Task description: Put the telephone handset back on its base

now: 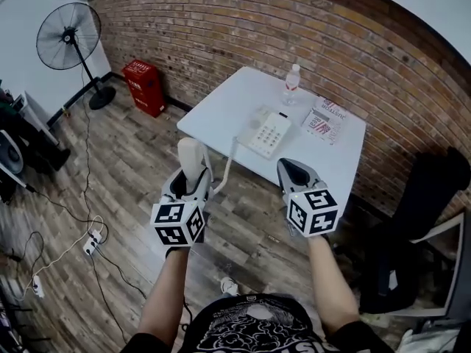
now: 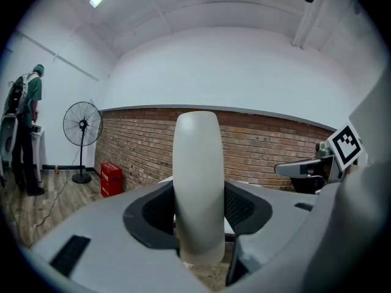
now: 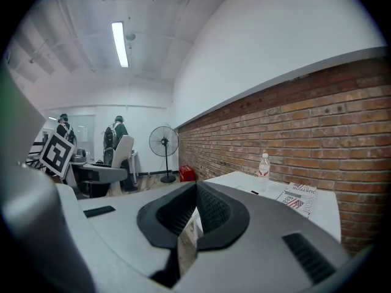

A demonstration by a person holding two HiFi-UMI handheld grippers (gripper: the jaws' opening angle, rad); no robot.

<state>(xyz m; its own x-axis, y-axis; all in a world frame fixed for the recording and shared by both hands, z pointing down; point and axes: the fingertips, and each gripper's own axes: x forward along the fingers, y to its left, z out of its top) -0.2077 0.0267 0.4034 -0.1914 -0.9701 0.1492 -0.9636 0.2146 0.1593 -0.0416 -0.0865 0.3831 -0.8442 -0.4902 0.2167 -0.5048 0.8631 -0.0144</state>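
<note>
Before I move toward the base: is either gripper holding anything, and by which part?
The left gripper clamps the handset near its lower end, with the rest sticking up past the jaws. The right gripper holds nothing.

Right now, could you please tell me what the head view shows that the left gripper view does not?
Only the head view shows the white push-button telephone base, the clear plastic bottle and the printed magazine on the white square table. Only the left gripper view shows a person in a green top standing at the far left. Both show the white plastic telephone handset clamped in the left gripper, the black standing fan, the red box and the brick wall.
</note>
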